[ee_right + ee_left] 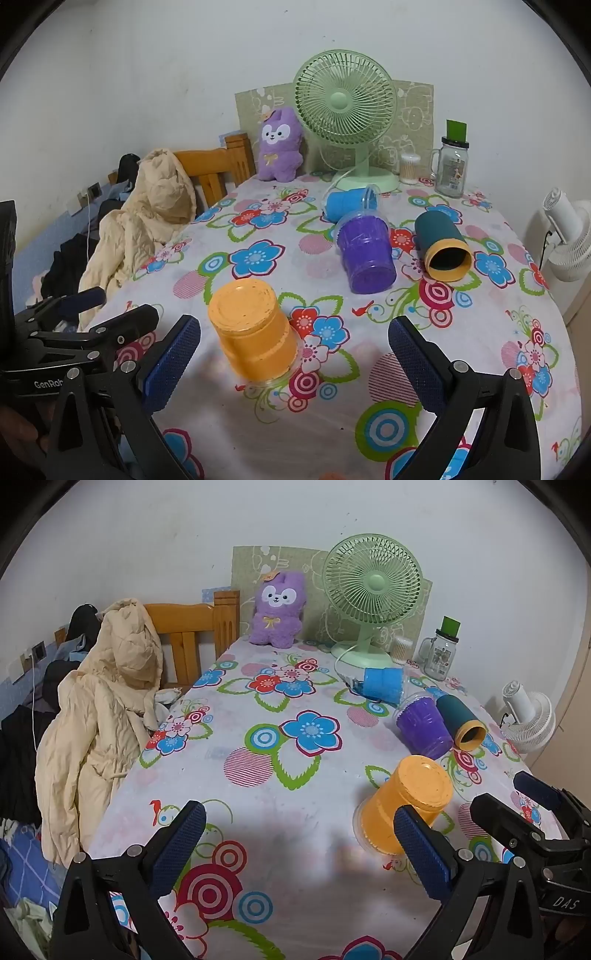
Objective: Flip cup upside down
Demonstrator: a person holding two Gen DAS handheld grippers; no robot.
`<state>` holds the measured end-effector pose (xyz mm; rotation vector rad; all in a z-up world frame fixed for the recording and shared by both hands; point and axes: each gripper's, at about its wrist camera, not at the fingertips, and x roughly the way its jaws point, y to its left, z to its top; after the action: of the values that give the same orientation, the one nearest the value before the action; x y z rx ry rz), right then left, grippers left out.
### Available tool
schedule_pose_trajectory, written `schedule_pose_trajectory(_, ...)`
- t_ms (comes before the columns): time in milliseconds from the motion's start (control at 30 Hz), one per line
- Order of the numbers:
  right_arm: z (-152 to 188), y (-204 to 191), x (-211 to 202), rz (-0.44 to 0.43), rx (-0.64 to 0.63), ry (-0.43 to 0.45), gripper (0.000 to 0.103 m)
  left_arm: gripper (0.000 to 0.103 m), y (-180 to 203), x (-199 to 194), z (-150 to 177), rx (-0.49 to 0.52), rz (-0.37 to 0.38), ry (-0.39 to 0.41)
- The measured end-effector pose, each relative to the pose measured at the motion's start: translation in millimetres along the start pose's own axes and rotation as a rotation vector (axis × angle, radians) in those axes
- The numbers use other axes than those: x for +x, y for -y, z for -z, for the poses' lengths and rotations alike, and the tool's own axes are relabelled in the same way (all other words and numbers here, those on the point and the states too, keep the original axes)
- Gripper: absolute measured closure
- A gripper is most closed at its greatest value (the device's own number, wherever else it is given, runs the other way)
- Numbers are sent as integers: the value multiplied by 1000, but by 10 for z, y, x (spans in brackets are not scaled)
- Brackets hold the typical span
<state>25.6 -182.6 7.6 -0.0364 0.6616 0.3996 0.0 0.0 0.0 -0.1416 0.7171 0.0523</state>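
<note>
An orange cup [400,805] [255,332] stands upside down on the flowered tablecloth, base up. A purple cup [424,725] [365,254], a blue cup [382,685] [349,203] and a teal cup with a yellow rim [460,720] [441,247] lie on their sides farther back. My left gripper [299,845] is open and empty, to the left of the orange cup. My right gripper [293,362] is open and empty, with the orange cup just ahead between its fingers, untouched. The right gripper also shows at the right edge of the left wrist view [517,805].
A green desk fan [369,598] [347,114], a purple plush toy [277,609] [279,144], a glass jar with a green straw lid [441,653] [452,166] and a cotton-swab pot [410,168] stand at the back. A cream jacket [99,716] hangs off the table's left edge; a white fan [569,236] is at the right.
</note>
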Motion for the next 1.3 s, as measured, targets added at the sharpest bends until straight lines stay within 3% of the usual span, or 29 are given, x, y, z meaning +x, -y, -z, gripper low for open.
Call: schedule_pose_trajectory(1300,6,-13,31,-2,7,-7,0,0,-39,53,28,-1,-4,-14)
